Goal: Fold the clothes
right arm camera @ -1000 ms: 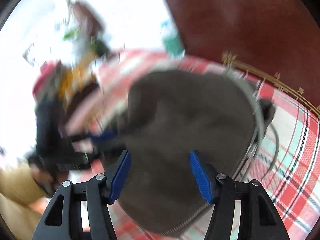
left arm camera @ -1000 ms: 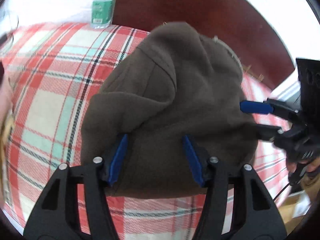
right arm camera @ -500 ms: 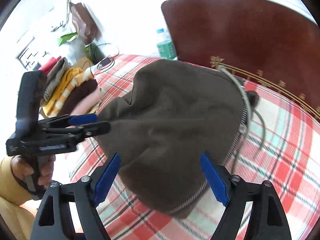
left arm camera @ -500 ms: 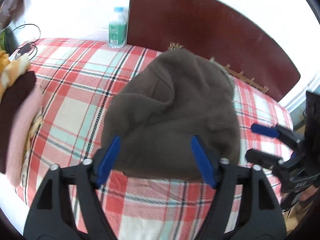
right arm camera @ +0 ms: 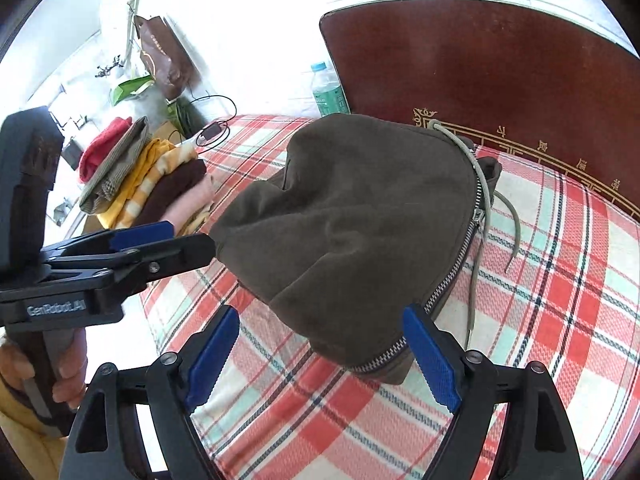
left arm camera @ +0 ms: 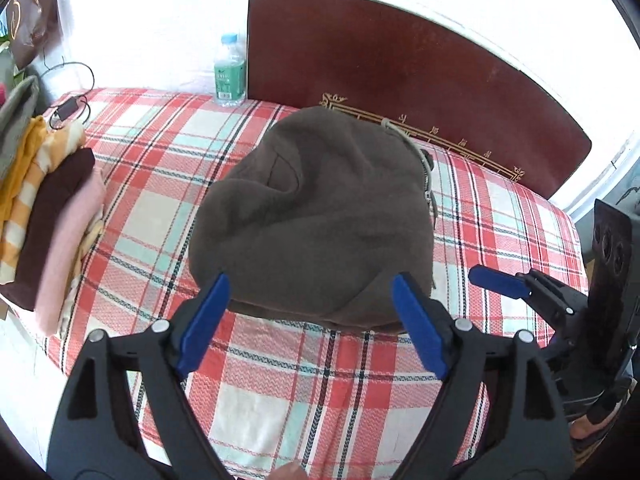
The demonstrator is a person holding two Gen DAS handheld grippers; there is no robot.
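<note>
Bed: the red, white and teal plaid cover (left arm camera: 160,168) fills most of both views, with the dark red headboard (left arm camera: 400,64) standing along its far side.
Garment: my brown zip-up jacket (left arm camera: 320,216) lies folded into a rounded bundle in the middle of the cover, zipper (right arm camera: 452,276) running down its right edge and a grey drawstring (right arm camera: 478,256) trailing onto the plaid beside it.
Stack: folded clothes (left arm camera: 52,216) sit piled at the left edge of the bed (brown, pink, yellow stripes), well apart from the jacket.
Left gripper (left arm camera: 308,320): I hold it low over the near edge of the bundle, pointing toward the headboard, blue pads spread wide with nothing between them; seen from the right wrist, its tips are just beside the bundle's left corner.
Left hand (right arm camera: 44,376): wrapped around the handle, at the bed's left side.
Right gripper (right arm camera: 320,356): also spread wide and empty, hovering just short of the jacket's near zipper corner.
Bottle: a water bottle (left arm camera: 230,72) stands upright beside the headboard's left end.
</note>
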